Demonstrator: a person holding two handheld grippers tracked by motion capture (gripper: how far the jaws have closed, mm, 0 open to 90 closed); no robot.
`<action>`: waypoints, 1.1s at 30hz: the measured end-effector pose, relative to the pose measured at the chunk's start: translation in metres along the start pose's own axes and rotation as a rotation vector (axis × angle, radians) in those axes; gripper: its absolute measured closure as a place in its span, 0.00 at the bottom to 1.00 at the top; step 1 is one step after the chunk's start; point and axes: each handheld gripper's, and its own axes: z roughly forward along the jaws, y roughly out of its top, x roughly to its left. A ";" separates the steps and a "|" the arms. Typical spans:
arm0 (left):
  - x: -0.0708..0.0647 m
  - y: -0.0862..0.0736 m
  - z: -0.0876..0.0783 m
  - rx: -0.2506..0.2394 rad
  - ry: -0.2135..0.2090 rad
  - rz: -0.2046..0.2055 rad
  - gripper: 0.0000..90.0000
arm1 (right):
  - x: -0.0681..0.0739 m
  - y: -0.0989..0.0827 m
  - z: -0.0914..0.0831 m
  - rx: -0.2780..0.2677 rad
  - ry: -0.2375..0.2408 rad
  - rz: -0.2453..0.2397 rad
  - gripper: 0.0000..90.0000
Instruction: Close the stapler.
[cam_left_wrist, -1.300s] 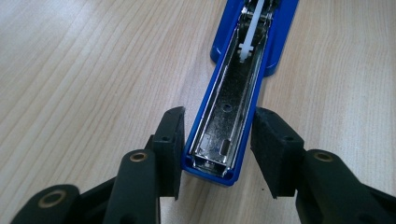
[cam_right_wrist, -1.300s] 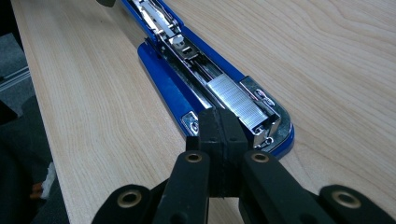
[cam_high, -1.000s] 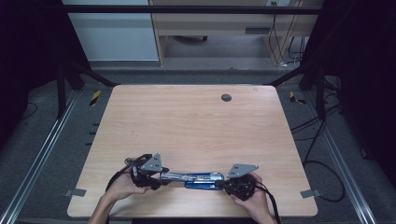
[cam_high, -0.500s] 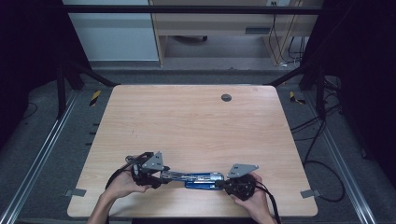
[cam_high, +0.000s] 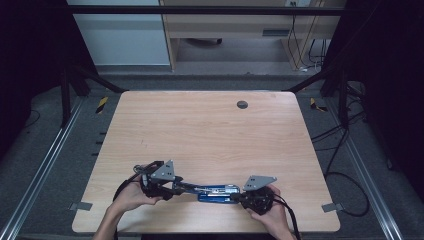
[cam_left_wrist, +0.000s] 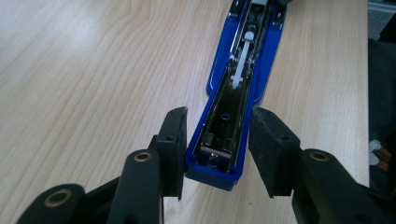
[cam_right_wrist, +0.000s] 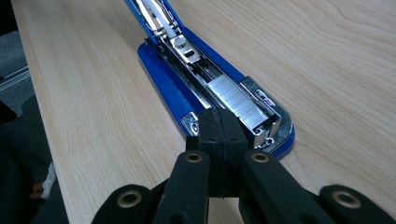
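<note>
A blue stapler lies swung open flat near the table's front edge, between the two hand-held grippers. My left gripper straddles the free end of its blue top cover. The jaws have just been closing a little. The left pad touches the cover's edge and the right pad stands slightly off it. My right gripper is shut, pads pressed together with nothing between them. Its tips sit at the front of the stapler's base, beside a strip of staples in the magazine.
The wooden table has a round dark grommet at the far middle. The table's front edge runs just behind both hands. Metal rails flank the table, cables lie on the floor to the right, and a cabinet stands beyond.
</note>
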 end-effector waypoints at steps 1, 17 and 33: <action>0.000 0.001 -0.001 -0.004 0.002 -0.001 0.65 | 0.000 0.000 0.000 0.000 0.000 0.000 1.00; -0.002 0.008 -0.004 -0.011 0.015 0.013 0.65 | 0.001 0.001 0.000 0.001 -0.003 -0.010 1.00; -0.003 0.016 -0.007 -0.034 0.010 0.006 0.66 | 0.000 0.001 0.000 0.004 0.001 -0.003 1.00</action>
